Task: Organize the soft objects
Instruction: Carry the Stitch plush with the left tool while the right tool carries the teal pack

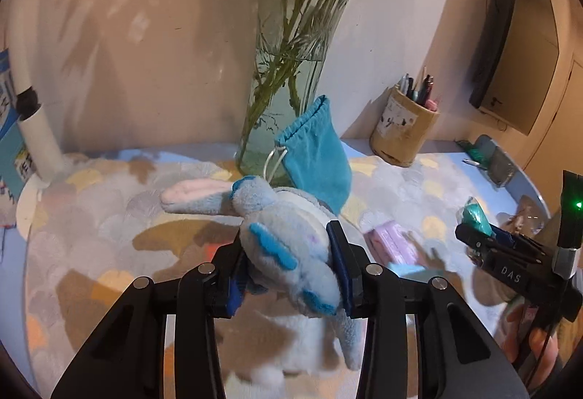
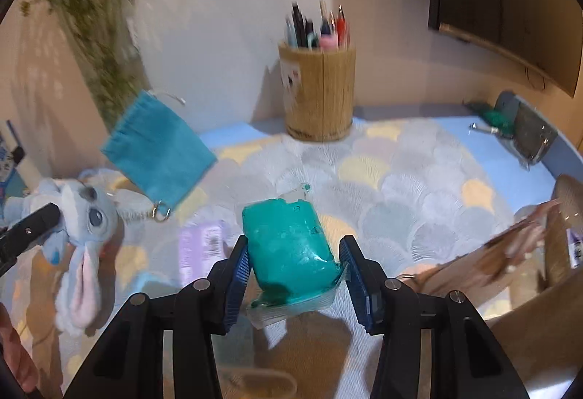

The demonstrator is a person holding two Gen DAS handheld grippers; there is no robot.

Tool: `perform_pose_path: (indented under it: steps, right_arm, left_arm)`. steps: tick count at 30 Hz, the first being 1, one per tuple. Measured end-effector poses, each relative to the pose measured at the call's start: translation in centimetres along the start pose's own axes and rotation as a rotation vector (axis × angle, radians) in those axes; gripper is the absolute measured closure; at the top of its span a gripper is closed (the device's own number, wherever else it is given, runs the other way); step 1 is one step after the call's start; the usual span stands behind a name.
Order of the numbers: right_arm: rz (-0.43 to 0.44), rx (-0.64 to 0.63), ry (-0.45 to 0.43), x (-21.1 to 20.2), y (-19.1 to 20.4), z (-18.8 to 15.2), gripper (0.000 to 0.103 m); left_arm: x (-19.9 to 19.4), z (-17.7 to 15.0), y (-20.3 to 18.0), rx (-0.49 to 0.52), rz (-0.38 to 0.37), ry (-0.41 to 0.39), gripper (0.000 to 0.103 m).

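Plush rabbit [image 1: 288, 246] front and centre in the left wrist view, grey-blue with bright blue patches, and the left gripper [image 1: 291, 268] has it squeezed at the body, both blue pads [image 1: 337, 253] pressed into the fur. One long pink-lined ear sticks out to the left, over the pastel scallop-patterned mat [image 1: 109, 216]. Hanging off the toy on a white cord is a teal drawstring pouch [image 1: 317, 158], which sits in front of the glass vase [image 1: 291, 71] of green stems. Behind and to the right, against the wall, stands a wooden pen cup [image 1: 404, 133]. A lilac packet [image 1: 391, 242] lies flat on the mat just right of the rabbit. Over at the right edge the right gripper [image 1: 477, 227] comes into shot with a teal lump at its tip.

Switching to the right wrist view: a teal soft block [image 2: 291, 246] in clear crinkly wrap fills the space between the fingers. The right gripper [image 2: 293, 271] has narrowed partway; the left pad [image 2: 238, 271] touches the block's side, while the right pad shows a sliver of gap, with only the wrapper's edge reaching it, so I can't call a firm grip. The block hangs low over the mat [image 2: 419, 180]. At the left edge the rabbit [image 2: 78, 216] faces the camera, big eye visible, ear drooping down, in the other gripper's black finger. The pouch [image 2: 156, 151] dangles above it, tilted, a metal ring at its lower corner. Pen cup [image 2: 317, 93] stands at the back.
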State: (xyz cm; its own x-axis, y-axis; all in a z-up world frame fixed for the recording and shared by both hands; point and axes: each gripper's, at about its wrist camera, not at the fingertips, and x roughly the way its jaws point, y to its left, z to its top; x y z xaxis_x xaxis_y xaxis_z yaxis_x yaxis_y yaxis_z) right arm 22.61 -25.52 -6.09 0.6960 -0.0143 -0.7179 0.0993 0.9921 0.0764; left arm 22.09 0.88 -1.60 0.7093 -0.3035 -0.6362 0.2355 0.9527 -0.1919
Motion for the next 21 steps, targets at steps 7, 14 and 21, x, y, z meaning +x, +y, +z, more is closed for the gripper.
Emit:
perform_pose_path:
  steps: [7, 14, 21]
  right_arm:
    - [0.087, 0.03, 0.007, -3.3, 0.3, -1.3, 0.055]
    - [0.107, -0.056, 0.047, -6.5, 1.8, -4.6, 0.055]
    - [0.078, -0.095, 0.084, -8.4, 0.5, -7.5, 0.055]
  left_arm:
    - [-6.9, -3.1, -0.5, -0.021, -0.108, -0.003, 0.066]
    - [-8.9, -11.9, -0.8, -0.039, -0.078, 0.108, 0.065]
    - [-8.6, -15.7, -0.2, 0.014, -0.091, 0.208, 0.021]
